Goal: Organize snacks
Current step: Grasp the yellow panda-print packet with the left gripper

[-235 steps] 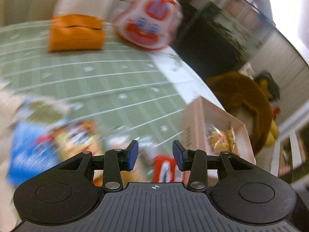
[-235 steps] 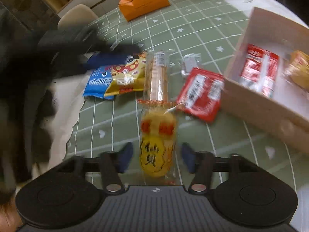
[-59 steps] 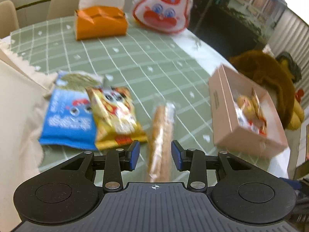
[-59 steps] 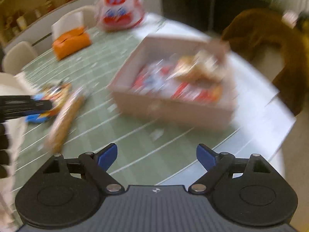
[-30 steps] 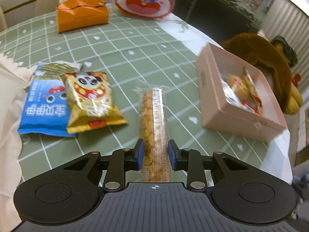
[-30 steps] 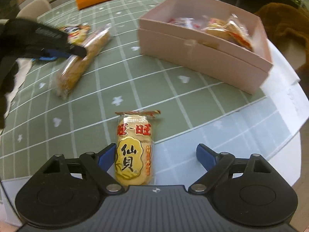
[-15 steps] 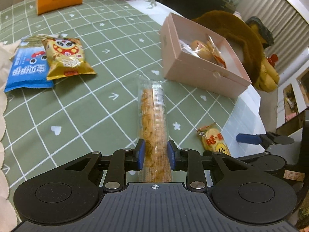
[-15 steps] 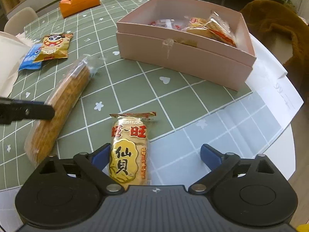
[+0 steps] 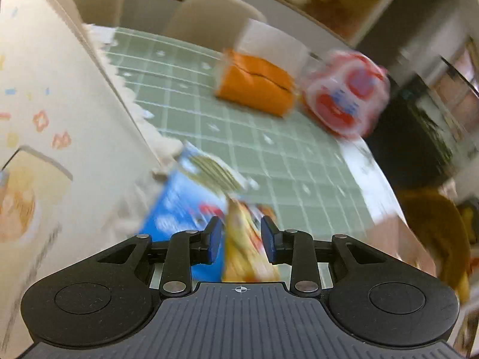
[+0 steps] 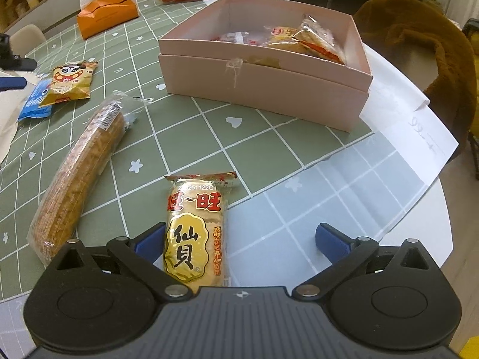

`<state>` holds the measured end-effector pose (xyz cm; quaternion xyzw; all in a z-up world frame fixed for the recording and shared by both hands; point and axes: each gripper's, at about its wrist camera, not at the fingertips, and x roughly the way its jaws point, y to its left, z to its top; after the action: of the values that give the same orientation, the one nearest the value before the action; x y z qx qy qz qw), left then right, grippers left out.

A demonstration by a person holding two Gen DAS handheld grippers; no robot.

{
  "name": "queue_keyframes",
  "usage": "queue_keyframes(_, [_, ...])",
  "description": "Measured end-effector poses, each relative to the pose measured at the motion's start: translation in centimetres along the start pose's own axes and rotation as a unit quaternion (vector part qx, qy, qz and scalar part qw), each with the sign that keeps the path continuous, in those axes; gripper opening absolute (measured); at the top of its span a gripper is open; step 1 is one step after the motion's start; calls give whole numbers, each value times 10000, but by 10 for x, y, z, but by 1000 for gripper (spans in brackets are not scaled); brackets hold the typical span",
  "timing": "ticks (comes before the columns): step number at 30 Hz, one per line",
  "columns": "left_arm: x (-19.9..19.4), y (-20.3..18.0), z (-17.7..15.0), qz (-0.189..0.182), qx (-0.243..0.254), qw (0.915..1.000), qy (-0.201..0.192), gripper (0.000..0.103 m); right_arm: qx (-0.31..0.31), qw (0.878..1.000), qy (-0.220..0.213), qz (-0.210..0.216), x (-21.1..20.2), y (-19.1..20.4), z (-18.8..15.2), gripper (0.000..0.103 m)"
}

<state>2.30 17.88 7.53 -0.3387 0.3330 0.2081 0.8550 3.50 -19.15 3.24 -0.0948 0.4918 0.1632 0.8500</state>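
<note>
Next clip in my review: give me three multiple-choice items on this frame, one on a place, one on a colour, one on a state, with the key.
1. Where does the long biscuit roll lie?
A. Inside the pink box
B. On the green tablecloth, outside the box
C. On the chair

2. What colour is the tissue pack?
A. Orange
B. Blue
C. Black

3. How does the right gripper stand around the yellow rice cracker pack?
A. Clamped on it
B. Wide, far pad clear of it
C. Out of view

Key: 1 B, it lies on the cloth beside the pink box. 2 A, plainly orange. 3 B, the jaws are opening, one pad well off the pack.
</note>
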Motion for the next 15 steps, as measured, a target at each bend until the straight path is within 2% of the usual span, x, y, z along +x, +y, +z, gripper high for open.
queue_keyframes(3, [31,-6,5,-55,191,9988,438,33,10,10000,-14,-10,0,0,-1,103])
queue_keyframes(6, [51,-23,-4,-55,813,9944,675,36,28,10000,-2,-35,0,1,0,103])
queue_keyframes(8, [59,-42,-21,-174,1432,9863,795,39,56,10000,-18,-47,0,1,0,103])
queue_keyframes(9, [59,-48,-28,-273,1720,9815,794,46,75,9999,-40,-58,0,1,0,103])
queue_keyframes(12, [57,-68,-51,-309,2593,9626,723,56,144,9998,-111,-102,1,2,-1,103])
queue_keyframes(13, [58,-73,-55,-264,2698,9599,715,57,160,9997,-131,-112,1,3,-1,103])
queue_keyframes(15, [59,-76,-58,-193,2662,9610,727,59,180,9996,-158,-129,1,3,-2,103])
